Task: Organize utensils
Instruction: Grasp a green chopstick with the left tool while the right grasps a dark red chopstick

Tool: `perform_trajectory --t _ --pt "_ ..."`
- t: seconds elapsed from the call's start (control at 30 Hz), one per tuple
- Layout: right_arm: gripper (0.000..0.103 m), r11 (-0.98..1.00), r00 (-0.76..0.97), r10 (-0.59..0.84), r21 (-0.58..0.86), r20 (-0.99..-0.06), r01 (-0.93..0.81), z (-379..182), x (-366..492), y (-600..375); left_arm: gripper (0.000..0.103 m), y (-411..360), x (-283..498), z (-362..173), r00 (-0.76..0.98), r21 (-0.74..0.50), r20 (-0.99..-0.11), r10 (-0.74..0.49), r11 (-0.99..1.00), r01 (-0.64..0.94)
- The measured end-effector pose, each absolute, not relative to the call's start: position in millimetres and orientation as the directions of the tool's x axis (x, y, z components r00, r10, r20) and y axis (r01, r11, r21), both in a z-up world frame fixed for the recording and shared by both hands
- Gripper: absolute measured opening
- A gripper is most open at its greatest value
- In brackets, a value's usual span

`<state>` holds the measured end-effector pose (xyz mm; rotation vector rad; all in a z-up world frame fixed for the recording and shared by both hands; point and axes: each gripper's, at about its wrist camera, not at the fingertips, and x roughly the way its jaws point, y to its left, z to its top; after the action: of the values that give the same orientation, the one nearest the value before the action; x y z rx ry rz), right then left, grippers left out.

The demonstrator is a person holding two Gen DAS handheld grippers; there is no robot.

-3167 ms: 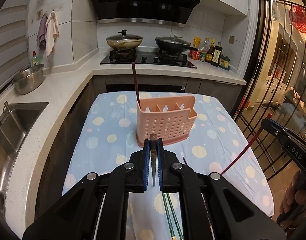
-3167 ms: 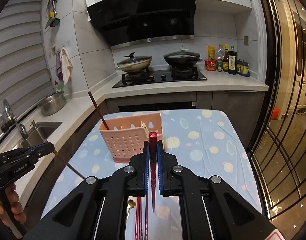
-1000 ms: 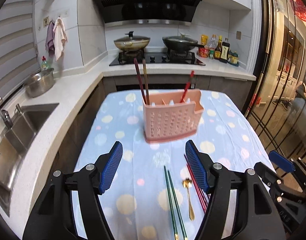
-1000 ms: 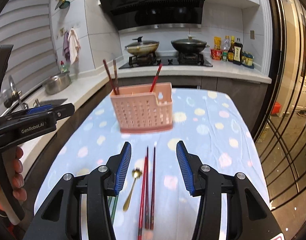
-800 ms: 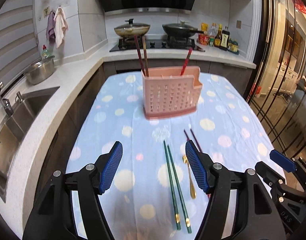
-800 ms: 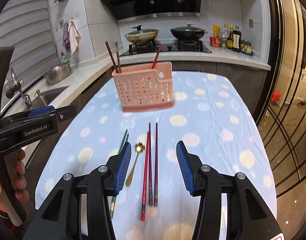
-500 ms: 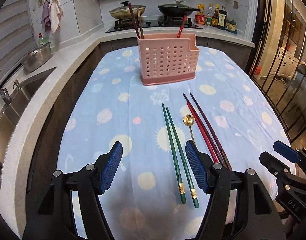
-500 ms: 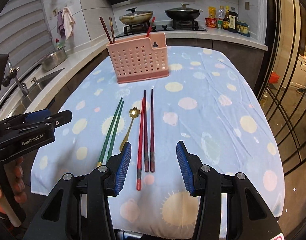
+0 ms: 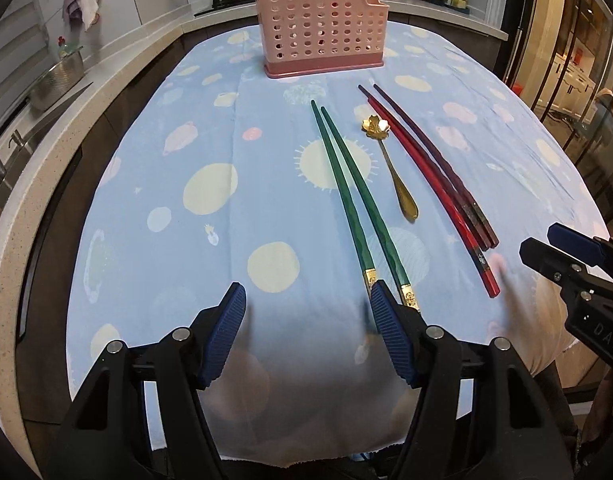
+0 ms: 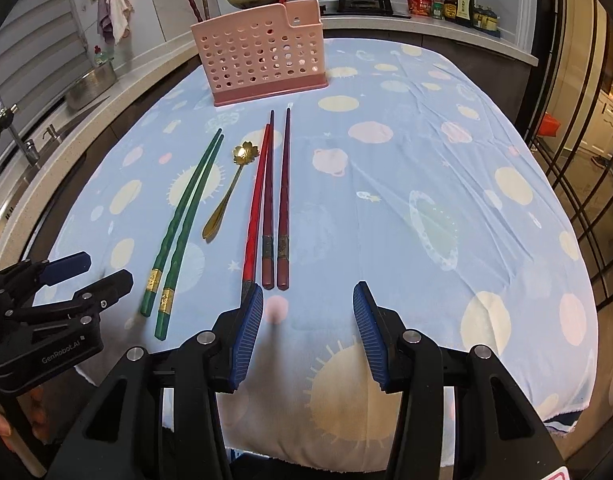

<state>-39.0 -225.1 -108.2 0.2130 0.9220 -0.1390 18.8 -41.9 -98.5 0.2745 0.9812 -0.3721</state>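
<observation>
Both grippers are seen spread w/ nothing between the pads: the left gripper is held low over the near edge of the pale-blue tablecloth w/ cream and pink dots, its right pad just beside the gold-banded butt ends of the two green chopsticks; the right gripper is poised above the butt ends of the single bright-red chopstick and the pair of dark maroon chopsticks. A small gold spoon w/ a flower-shaped bowl is laid between the green and red sets, touching neither as far as can be told. The pink perforated plastic utensil holder is stood upright at the far end of the cloth, well apart from the loose pieces, w/ a few sticks already held in it. The step in hand is judged to be the pickup approach. For a clean grasp, each stick should be taken near its thick butt end, pads squared across the shaft; only one stick or one matched pair should be taken per grasp, since the red stick lies pressed against the maroon ones. Pads should be lowered till nearly on the cloth before closing, so fabric isn't pinched & the spoon isn't nudged.
</observation>
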Motion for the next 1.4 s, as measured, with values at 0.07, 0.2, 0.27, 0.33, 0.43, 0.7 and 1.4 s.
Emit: perform_trajectory --t 0.07,0.2,0.27,0.33,0.43,0.7,1.4 --pt "0.044 0.973 0.592 -0.028 0.115 -0.805 0.202 -112.1 -35.8 -222.5 0.059 -42.9 18.5 -101.8 0.493 0.055 -0.85 -0.186 0.899 0.434" --pt "0.042 0.976 0.586 -0.03 0.104 -0.81 0.193 -116.5 -30.2 -218.8 0.059 -44.5 18.2 -106.3 0.477 0.043 -0.857 -0.197 0.893 0.447" --pt "0.039 0.975 0.583 -0.03 0.104 -0.812 0.194 -118.8 -28.1 -219.6 0.058 -44.8 18.4 -107.7 0.468 0.032 -0.86 -0.205 0.892 0.45" --pt "0.038 0.975 0.582 -0.031 0.103 -0.813 0.196 -119.9 -25.8 -220.1 0.058 -45.4 18.4 -108.8 0.467 0.032 -0.86 -0.207 0.891 0.453" --pt "0.034 0.976 0.573 -0.035 0.095 -0.819 0.194 -124.1 -21.2 -220.3 0.059 -45.9 19.8 -111.6 0.458 0.018 -0.862 -0.217 0.89 0.456" --pt "0.03 0.978 0.568 -0.049 0.076 -0.821 0.193 -129.7 -13.2 -220.6 0.057 -50.6 20.6 -117.5 0.437 0.009 -0.871 -0.224 0.883 0.469" --pt "0.007 0.98 0.617 -0.034 0.094 -0.786 0.174 -109.2 -9.8 -218.9 0.007 -35.3 28.8 -99.4 0.417 -0.093 -0.856 -0.306 0.884 0.458"
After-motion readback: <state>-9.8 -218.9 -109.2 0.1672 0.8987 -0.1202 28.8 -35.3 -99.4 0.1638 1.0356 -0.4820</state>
